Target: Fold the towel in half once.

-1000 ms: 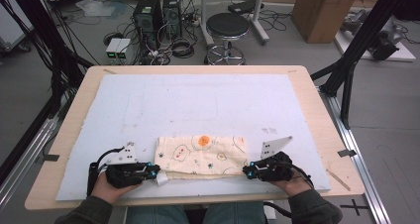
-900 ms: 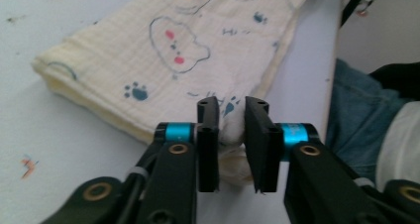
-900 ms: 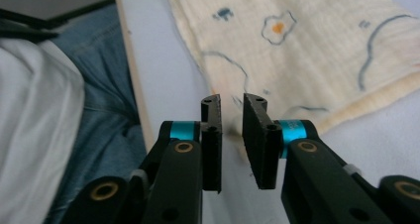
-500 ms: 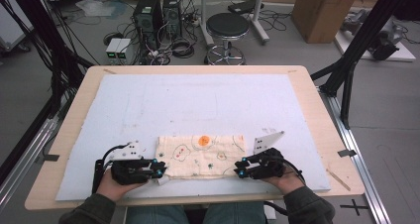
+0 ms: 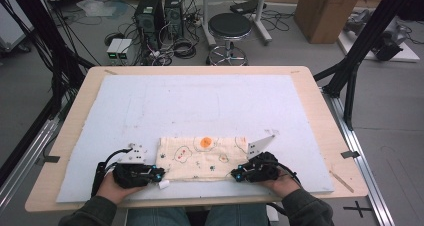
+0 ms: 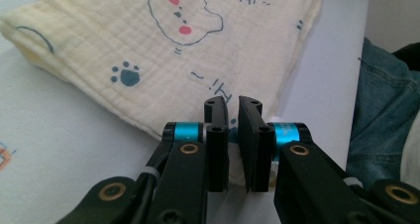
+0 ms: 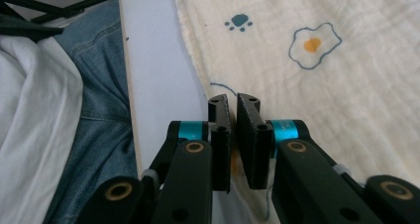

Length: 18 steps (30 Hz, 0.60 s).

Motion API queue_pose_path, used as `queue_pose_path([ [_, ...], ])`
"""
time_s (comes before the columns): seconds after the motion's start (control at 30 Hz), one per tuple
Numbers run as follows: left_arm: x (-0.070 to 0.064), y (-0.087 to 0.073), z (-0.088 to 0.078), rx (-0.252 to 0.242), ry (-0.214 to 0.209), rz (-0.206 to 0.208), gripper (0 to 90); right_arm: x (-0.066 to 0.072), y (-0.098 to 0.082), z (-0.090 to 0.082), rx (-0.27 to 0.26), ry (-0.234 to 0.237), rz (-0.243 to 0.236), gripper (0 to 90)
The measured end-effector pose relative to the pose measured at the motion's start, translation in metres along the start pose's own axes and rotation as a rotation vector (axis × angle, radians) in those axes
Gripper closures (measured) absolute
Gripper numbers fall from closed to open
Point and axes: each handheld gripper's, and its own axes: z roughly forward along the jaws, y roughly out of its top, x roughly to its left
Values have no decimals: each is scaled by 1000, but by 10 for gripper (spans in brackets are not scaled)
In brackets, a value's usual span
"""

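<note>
High view first: the table (image 5: pixel 320 101) carries a white mat, and my cloth (image 5: pixel 200 158) lies on it near the front edge, already folded into a flat, layered band running left to right. I judge the folding partly done; another fold, probably bringing the near edge or the ends over, looks left to make, and neither end is lifted yet.

My left hand-held gripper (image 5: pixel 159 174) sits at the cloth's near left corner and my right hand-held gripper (image 5: pixel 239 175) at its near right corner.

In the left gripper view the jaws have just been closing and stand almost together, pinching the cloth's (image 6: pixel 148 50) edge between them. In the right gripper view the jaws have likewise just closed to a thin gap, with the hem of the cloth (image 7: pixel 322 60) caught between them.
</note>
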Motion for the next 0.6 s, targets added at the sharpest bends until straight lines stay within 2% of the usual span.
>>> queue_pose_path([
  [0.3,-1,-1,-1,-2,7,11,820,0,-6,-3,-16,-9,2,856],
  [0.33,-1,-1,-1,-3,8,11,819,1,-6,-4,-15,-5,13,833],
  [0.4,0,-1,-2,-6,6,14,810,1,-5,-4,-25,2,7,785],
  [0.5,0,2,-6,-42,-5,4,775,4,-3,-7,-61,12,4,736],
  [0.6,0,5,-10,-72,-11,13,750,4,0,-11,-106,10,3,682],
])
